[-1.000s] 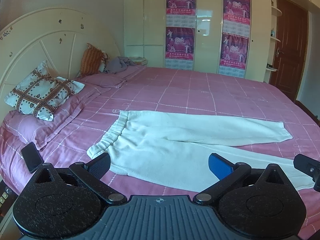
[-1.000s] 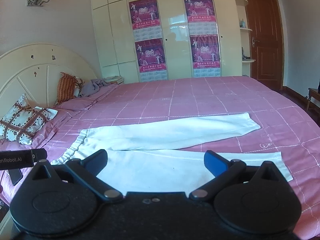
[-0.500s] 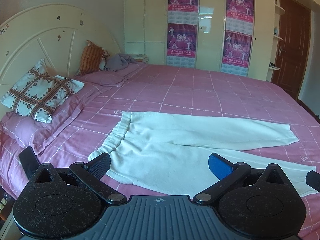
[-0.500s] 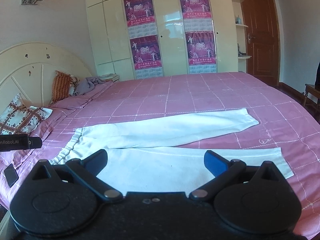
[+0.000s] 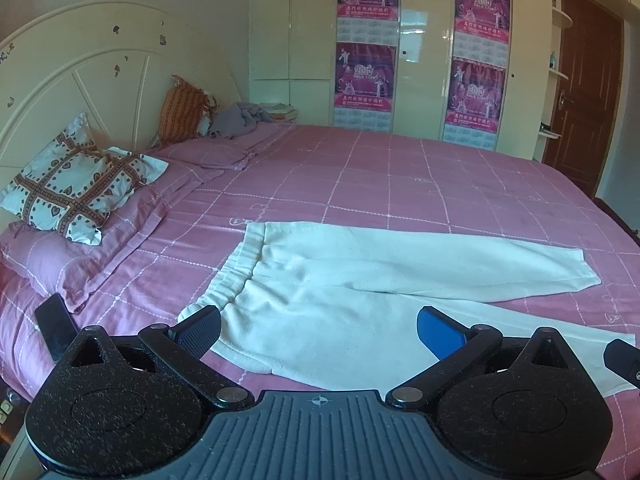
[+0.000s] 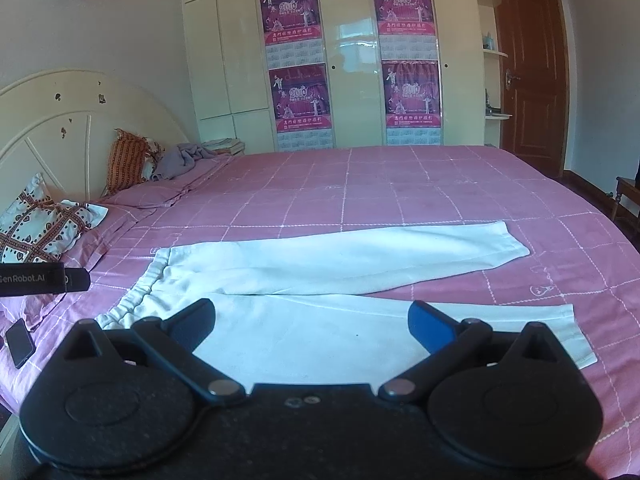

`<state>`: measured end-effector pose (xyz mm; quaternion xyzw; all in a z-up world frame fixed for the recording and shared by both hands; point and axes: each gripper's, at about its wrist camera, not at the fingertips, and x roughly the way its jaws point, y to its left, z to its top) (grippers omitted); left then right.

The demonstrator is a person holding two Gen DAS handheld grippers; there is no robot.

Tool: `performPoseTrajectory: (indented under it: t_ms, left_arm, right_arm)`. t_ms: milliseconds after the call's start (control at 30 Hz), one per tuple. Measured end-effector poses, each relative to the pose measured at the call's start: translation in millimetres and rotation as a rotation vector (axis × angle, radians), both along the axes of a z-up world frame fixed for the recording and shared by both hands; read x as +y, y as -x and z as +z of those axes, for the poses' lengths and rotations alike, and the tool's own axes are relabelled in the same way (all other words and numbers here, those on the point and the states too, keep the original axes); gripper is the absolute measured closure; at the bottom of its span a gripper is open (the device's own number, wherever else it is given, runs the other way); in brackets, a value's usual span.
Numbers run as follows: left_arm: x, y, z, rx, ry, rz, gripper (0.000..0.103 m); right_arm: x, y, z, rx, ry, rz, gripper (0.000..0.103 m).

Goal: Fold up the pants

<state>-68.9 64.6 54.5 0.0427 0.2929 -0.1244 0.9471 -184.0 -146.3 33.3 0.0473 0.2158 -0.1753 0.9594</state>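
Observation:
White pants [image 5: 360,280] lie flat on the pink checked bedspread [image 5: 400,184], waistband to the left, both legs running right and spread slightly apart. In the right wrist view the same pants [image 6: 320,264] stretch across the middle, the near leg's cuff at the right. My left gripper [image 5: 320,332] hovers open above the near edge of the pants by the waistband, holding nothing. My right gripper [image 6: 312,326] stands open above the near leg, also with nothing in it. The left gripper's body [image 6: 40,283] shows at the left edge of the right wrist view.
A patterned pillow [image 5: 76,188] and pink pillows lie at the headboard on the left. A black phone [image 5: 56,326] rests at the bed's near left corner. An orange cushion [image 5: 180,114] and grey cloth [image 5: 240,120] sit at the far left. Wardrobe and brown door [image 6: 528,72] stand behind.
Both grippers have drawn back and risen slightly, so the pants sit a little farther off in both views. The pants have not moved. Both grippers remain open.

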Motion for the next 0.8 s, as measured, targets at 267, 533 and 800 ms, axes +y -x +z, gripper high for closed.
performPoseTrajectory:
  t_ms: [267,533,800]
  left_arm:
    - [-7.5,-12.7,9.0,-0.002,-0.017,-0.016,0.000]
    - [-10.9,-49.9,5.6,0.024,0.004,-0.033,0.000]
    - [-17.9,-102.6,-10.5,0.036,-0.034,0.012,0.000]
  right_arm:
    - [0.4,-17.3,6.5,-0.020,-0.007,0.039,0.000]
    - [-3.7,-48.9,9.1,-0.036,0.006,0.041,0.000]
    - [-9.0,-90.3,4.9,-0.031,0.053,0.094,0.000]
